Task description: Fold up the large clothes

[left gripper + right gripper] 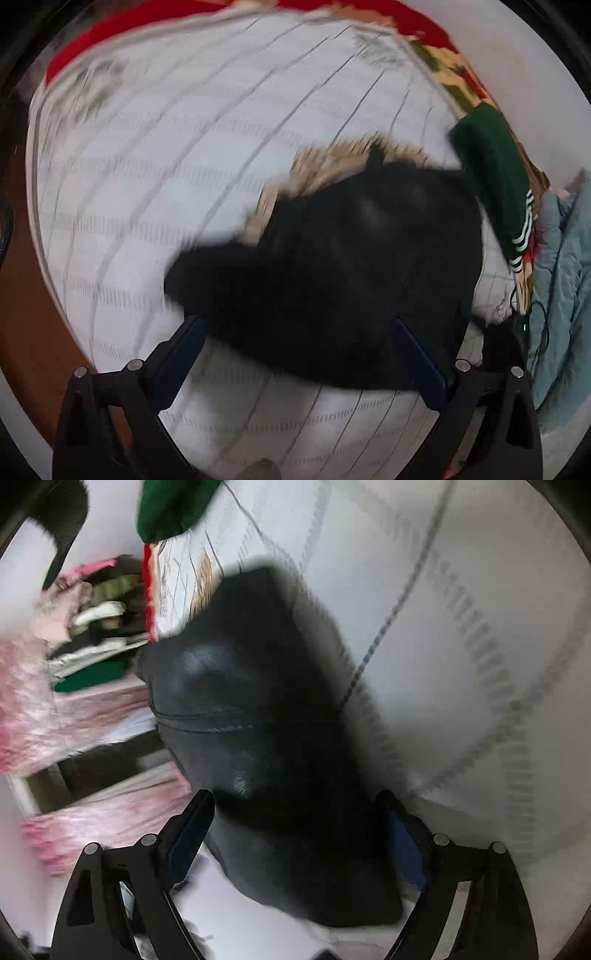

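With both the left hand-held gripper (pixel 295 354) and the right hand-held gripper (pixel 295 834) spread wide and holding nothing, the black coat (pixel 332 266) lies bunched on the bed (pixel 147 166) beside the green garment (pixel 491 177) — a careless grab could snag both.

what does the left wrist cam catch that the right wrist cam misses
Only the left wrist view shows the jacket's fur trim, the light blue quilted garment at the right edge and the red blanket at the far side. Only the right wrist view shows the pink fabric and stacked clothes beside the bed. Both show the black jacket on the white striped sheet, the green garment and open tongs.
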Demonstrator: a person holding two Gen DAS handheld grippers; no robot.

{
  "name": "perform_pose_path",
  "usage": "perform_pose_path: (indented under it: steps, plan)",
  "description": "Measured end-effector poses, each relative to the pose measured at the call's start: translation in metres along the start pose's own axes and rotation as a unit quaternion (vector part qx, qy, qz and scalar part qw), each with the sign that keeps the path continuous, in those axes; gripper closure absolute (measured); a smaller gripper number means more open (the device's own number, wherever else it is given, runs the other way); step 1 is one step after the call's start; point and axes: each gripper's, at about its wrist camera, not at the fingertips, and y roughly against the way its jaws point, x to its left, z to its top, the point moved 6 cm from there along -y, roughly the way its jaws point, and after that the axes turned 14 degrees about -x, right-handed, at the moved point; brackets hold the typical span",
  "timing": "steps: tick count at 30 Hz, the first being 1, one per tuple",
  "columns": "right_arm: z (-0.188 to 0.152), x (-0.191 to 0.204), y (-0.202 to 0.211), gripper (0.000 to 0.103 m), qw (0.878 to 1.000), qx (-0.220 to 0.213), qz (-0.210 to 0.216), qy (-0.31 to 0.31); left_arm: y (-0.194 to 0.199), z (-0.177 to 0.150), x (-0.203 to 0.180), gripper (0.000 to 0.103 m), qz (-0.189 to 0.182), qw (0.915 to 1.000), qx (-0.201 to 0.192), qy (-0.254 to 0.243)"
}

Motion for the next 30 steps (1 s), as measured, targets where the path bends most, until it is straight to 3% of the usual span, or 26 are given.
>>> perform_pose_path:
  steps: [3, 4, 5, 6, 9, 11, 14, 18, 20, 23, 24, 25, 28, 30]
  plan:
    - [0.002, 0.007, -0.015, 0.01, 1.0, -0.003, 0.004, 0.006, -0.012, -0.018, 0.002, 0.001, -0.015, 0.9981, 0.013, 0.058]
    - [0.001, 0.009, -0.012, 0.015, 1.0, -0.004, 0.005, 0.009, -0.016, -0.019, 0.001, 0.001, -0.03, 0.9965, 0.01, 0.077]
    - [-0.001, 0.009, -0.005, 0.029, 1.0, -0.003, 0.013, 0.006, -0.021, -0.019, -0.001, 0.001, -0.039, 0.9952, 0.01, 0.089]
    - [-0.005, 0.009, 0.006, 0.036, 1.0, 0.001, 0.027, -0.004, -0.026, -0.018, -0.003, 0.001, -0.048, 0.9937, 0.01, 0.101]
    - [-0.017, 0.021, 0.01, 0.04, 0.996, 0.026, 0.08, -0.016, -0.039, -0.012, -0.005, 0.001, -0.07, 0.9907, 0.005, 0.117]
    - [-0.022, 0.021, 0.001, 0.04, 0.996, 0.046, 0.079, -0.002, -0.052, -0.007, 0.001, 0.001, -0.077, 0.9881, 0.001, 0.133]
    - [-0.02, 0.003, -0.013, 0.026, 0.999, 0.036, 0.024, 0.017, -0.069, 0.004, 0.011, 0.002, -0.094, 0.9815, -0.01, 0.166]
    - [-0.014, 0.007, -0.022, 0.011, 0.997, 0.009, 0.077, 0.001, -0.072, 0.027, 0.004, 0.002, -0.106, 0.981, -0.037, 0.158]
    - [-0.017, 0.017, -0.031, 0.01, 0.995, 0.004, 0.099, 0.01, -0.073, 0.033, 0.002, 0.002, -0.102, 0.9827, -0.045, 0.148]
    - [-0.018, 0.035, -0.026, 0.014, 0.976, 0.017, 0.215, -0.033, -0.074, 0.047, 0.001, 0.002, -0.089, 0.9863, -0.064, 0.123]
    - [-0.019, 0.037, -0.022, 0.017, 0.973, 0.022, 0.229, -0.026, -0.075, 0.051, 0.004, 0.002, -0.093, 0.9853, -0.063, 0.129]
    - [-0.021, 0.041, -0.022, 0.017, 0.974, 0.028, 0.224, -0.002, -0.076, 0.051, 0.009, 0.002, -0.099, 0.984, -0.061, 0.135]
    - [-0.022, 0.031, -0.046, 0.016, 0.993, 0.035, 0.109, 0.039, -0.081, 0.052, 0.007, 0.002, -0.107, 0.9836, -0.058, 0.133]
    - [-0.028, 0.042, -0.05, 0.016, 0.993, 0.039, 0.086, 0.076, -0.079, 0.052, 0.005, 0.002, -0.105, 0.9851, -0.063, 0.12]
